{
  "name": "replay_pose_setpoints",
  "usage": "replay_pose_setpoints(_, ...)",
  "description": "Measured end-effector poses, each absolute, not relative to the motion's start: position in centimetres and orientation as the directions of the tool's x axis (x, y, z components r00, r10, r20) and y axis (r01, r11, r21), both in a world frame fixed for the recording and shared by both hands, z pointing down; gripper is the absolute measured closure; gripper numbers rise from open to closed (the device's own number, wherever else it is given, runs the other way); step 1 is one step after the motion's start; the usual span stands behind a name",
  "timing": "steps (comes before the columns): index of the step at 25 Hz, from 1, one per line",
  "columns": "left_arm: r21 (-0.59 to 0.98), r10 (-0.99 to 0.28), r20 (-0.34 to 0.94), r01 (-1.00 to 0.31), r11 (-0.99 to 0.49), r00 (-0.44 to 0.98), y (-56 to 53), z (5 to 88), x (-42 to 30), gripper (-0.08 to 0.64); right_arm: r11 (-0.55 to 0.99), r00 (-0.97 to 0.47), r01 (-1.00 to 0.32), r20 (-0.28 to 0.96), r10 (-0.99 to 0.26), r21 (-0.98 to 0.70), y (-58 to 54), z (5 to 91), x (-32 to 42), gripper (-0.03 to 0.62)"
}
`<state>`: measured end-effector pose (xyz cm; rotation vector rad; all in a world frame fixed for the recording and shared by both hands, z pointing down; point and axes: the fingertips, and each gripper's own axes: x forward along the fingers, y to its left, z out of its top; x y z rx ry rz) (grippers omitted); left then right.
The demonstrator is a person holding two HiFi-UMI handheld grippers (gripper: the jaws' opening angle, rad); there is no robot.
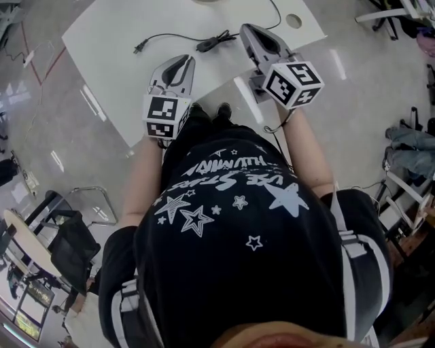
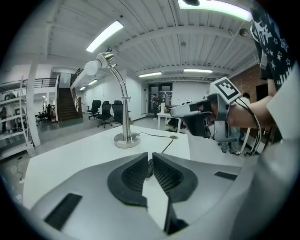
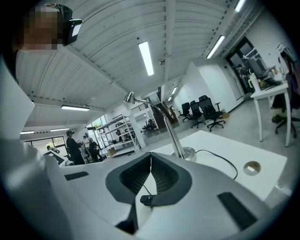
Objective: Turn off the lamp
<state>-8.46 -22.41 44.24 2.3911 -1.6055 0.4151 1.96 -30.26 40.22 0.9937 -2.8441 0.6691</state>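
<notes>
A silver desk lamp (image 2: 123, 101) with a curved neck stands on the white table (image 1: 115, 41); its round base (image 2: 126, 139) and its head (image 2: 96, 65) show in the left gripper view, where the head looks bright. The same lamp (image 3: 172, 131) is in the right gripper view. Its black cord carries an inline switch (image 1: 207, 45) and ends in a loose plug (image 1: 139, 47). My left gripper (image 1: 185, 61) hangs over the table's near edge, jaws shut and empty. My right gripper (image 1: 248, 28) is just right of the switch, also shut and empty. The switch (image 3: 146, 199) lies below the right jaws.
A round cable hole (image 1: 293, 20) sits in the table to the right of the cord. Office chairs (image 1: 75, 245) stand on the glossy floor to the left, and bags and racks (image 1: 408, 153) to the right. People stand near shelves (image 3: 77, 145) in the distance.
</notes>
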Motion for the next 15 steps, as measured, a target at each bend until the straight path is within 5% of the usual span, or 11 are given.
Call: replay_pose_setpoints(15, 0.021, -0.713, 0.495, -0.827, -0.562, 0.497, -25.8, 50.3, -7.1, 0.331, 0.628, -0.734, -0.672, 0.239, -0.636, -0.392, -32.2, 40.7, 2.0, 0.586)
